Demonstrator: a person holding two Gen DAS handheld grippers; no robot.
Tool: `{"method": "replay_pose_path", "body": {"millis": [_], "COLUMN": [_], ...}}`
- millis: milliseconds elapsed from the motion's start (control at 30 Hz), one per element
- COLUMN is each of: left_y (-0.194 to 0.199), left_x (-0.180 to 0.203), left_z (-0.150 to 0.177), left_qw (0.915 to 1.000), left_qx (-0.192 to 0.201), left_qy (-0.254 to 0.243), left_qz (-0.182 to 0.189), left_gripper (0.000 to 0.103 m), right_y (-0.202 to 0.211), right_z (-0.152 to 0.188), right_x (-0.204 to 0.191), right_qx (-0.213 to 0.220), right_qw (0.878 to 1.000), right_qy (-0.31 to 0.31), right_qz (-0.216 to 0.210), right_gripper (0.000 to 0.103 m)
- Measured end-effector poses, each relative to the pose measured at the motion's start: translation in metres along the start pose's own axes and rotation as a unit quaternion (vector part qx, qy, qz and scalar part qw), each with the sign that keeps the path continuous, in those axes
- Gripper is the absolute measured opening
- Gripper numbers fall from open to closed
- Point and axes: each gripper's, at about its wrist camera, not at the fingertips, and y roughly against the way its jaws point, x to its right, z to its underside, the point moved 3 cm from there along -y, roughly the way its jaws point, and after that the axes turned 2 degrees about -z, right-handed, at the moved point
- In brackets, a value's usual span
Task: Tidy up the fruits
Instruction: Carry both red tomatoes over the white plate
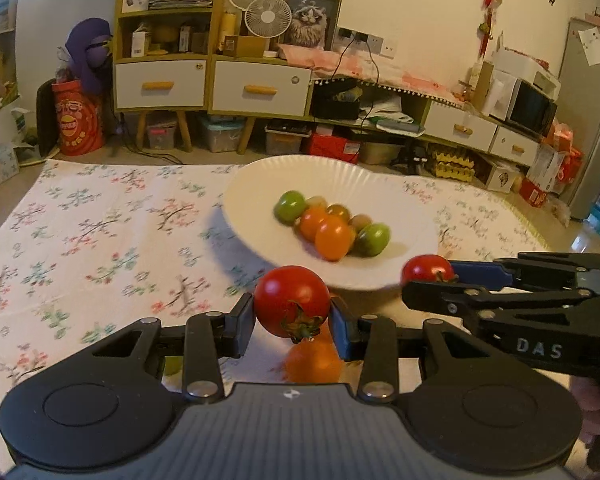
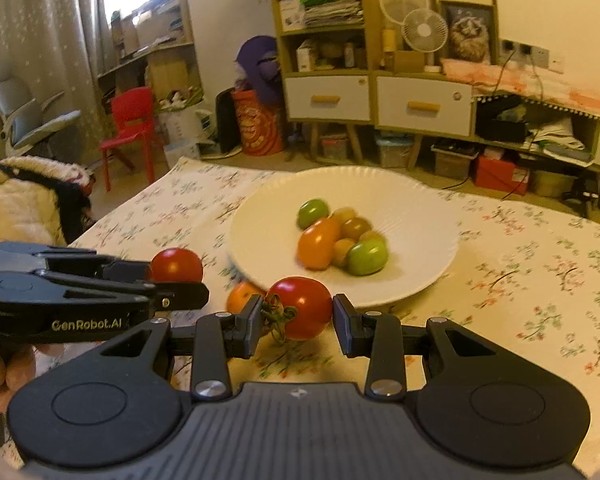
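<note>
We are pinching one red tomato between the closed-in jaws of our left gripper; our right gripper is clamping a second red tomato likewise. Both are hanging just before the white plate, where green and orange tomatoes are lying clustered; another orange one is resting on the floral cloth under the left jaws

a desk covered by a white floral cloth carries the things. a white fluted plate sits on the cloth toward the far side, holding green, orange and yellowish tomatoes bunched together. an orange tomato lies on the cloth just beside the plate's near rim, and something small and green near it.
</note>
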Motion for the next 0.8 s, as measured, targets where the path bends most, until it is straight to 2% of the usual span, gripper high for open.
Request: {"method": "replay_pose_path", "body": {"millis": [133,333,567,800], "left_y": [-0.009,-0.025,-0.051,-0.068], "left_x": [0.016,0.02,0.015,0.01], "left_z": [-0.007,-0.023,-0.039,-0.04], "left_qw": [0.9997,0.9979,0.996,0.9949], "left_qx": [0.01,0.014,-0.013,-0.039], "left_qy": [-0.022,-0.061,-0.085,-0.088], "left_qz": [0.0,-0.014,-0.026,-0.03], "left_gripper": [0.043,0.043,0.043,0.043], "right_y": [-0.005,-0.015,-0.036,-0.055], "right_z": [-0.013,-0.025,-0.034,-0.039], "right_x": [0.014,0.035,0.058,0.066], "right_qx": [0.012,0.016,0.004,-0.01], "right_qw": [1.0,0.999,0.998,0.997], "right_qy": [-0.02,-0.041,-0.063,-0.07], "right_qz": [0.009,0.02,0.031,0.043], "right_gripper": [0.034,0.034,0.034,0.034]}}
